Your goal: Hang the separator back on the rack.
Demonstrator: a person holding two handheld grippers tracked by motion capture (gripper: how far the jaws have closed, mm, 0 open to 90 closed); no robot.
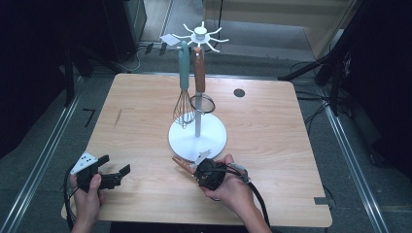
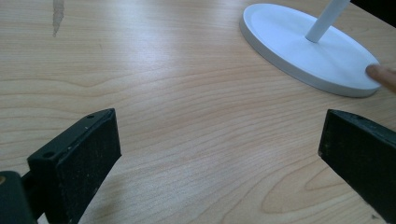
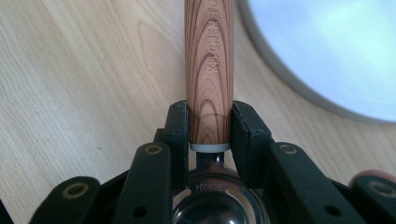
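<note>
A white utensil stand rises mid-table, its base close to both grippers. A teal-handled whisk and a brown-handled utensil hang from its top hooks. My right gripper is shut on a wood-grain handle just in front of the base. The handle lies level and points left. A steel bowl-shaped part sits behind the jaws. My left gripper stands open over bare wood at the front left, holding nothing.
The wooden table has a dark round hole at the back right. A fingertip rests by the base's edge. Black stands and cables surround the table on the floor.
</note>
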